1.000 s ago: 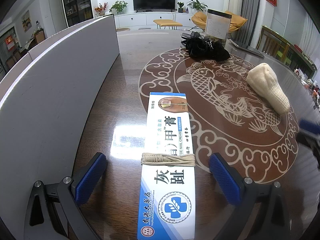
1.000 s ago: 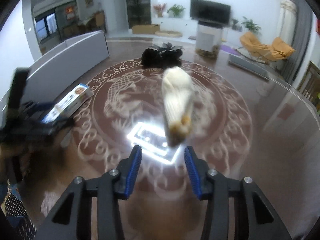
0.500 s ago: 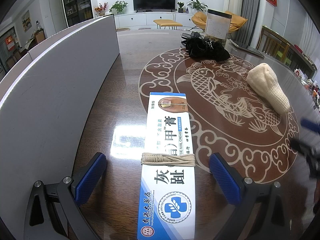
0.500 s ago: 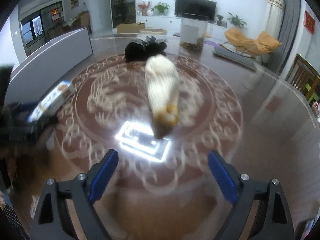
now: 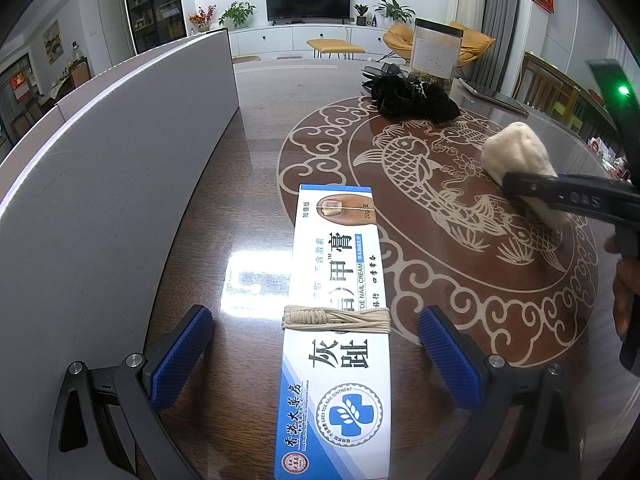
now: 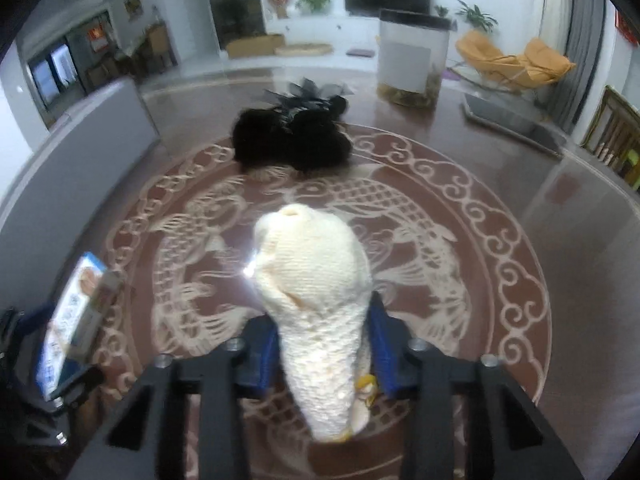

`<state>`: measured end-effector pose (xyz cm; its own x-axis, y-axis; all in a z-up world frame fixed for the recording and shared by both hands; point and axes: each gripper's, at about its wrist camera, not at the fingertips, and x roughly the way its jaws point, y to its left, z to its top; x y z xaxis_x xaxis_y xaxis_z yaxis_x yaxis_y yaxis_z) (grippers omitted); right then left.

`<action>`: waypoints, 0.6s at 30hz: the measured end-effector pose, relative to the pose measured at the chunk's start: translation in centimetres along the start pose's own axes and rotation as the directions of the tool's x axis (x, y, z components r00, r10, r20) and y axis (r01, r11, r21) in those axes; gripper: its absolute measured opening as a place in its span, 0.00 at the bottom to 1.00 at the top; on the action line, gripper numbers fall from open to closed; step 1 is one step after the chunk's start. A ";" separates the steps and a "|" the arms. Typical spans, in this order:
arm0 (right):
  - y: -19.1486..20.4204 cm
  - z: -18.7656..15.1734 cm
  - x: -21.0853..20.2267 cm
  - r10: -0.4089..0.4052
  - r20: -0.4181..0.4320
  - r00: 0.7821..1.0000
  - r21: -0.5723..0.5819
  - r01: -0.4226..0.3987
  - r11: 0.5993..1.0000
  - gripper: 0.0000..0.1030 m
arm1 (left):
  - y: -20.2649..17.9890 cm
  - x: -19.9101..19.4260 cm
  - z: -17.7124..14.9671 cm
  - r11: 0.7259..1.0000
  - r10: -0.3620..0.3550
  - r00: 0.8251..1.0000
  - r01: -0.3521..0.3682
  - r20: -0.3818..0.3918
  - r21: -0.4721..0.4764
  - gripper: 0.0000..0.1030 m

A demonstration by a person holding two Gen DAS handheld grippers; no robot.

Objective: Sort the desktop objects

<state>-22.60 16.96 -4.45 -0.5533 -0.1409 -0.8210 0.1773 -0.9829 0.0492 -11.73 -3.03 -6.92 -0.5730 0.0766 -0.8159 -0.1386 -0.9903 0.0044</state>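
Your right gripper (image 6: pixel 322 354) clenched on cream sock (image 6: pixel 316 300), long axis running away from you, near end cut by fingers. Your left gripper (image 5: pixel 314 354) spread wide, straddling nail cream box (image 5: pixel 336 320) lengthwise on table (image 5: pixel 256 184); box near end cropped.

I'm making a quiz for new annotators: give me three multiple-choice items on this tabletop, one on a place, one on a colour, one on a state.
1. Where does the black fabric bundle lie relative to the cream knit item?
A. farther away
B. under it
C. inside the claw

2. What colour are the claw pads?
A. red
B. blue
C. green

3. How is the left claw?
A. shut on the box
B. shut on the cord
C. open

Key:
A, black fabric bundle lies beyond cream knit item.
B, pads are blue.
C, left claw straddles the nail cream box untouched.
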 end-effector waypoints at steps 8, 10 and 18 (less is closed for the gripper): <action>-3.0 -5.7 -6.0 0.322 0.091 0.942 0.184 -0.334 0.925 0.39 | 0.0 0.0 0.0 1.000 0.000 1.000 0.000 0.000 0.001 1.00; -4.6 -7.6 -7.0 0.360 0.102 0.927 0.243 -0.374 0.895 0.41 | 0.0 0.1 0.0 1.000 0.000 1.000 0.000 0.000 0.000 1.00; -7.2 -12.4 -9.6 0.135 0.047 0.990 0.189 -0.142 0.972 0.87 | 0.0 0.0 0.0 1.000 -0.001 1.000 0.001 0.000 0.001 1.00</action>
<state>-8.51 26.89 -4.00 -0.5621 -0.2779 -0.7790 0.0966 -0.9575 0.2718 -11.74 -3.04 -6.95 -0.5732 0.0772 -0.8158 -0.1396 -0.9902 0.0044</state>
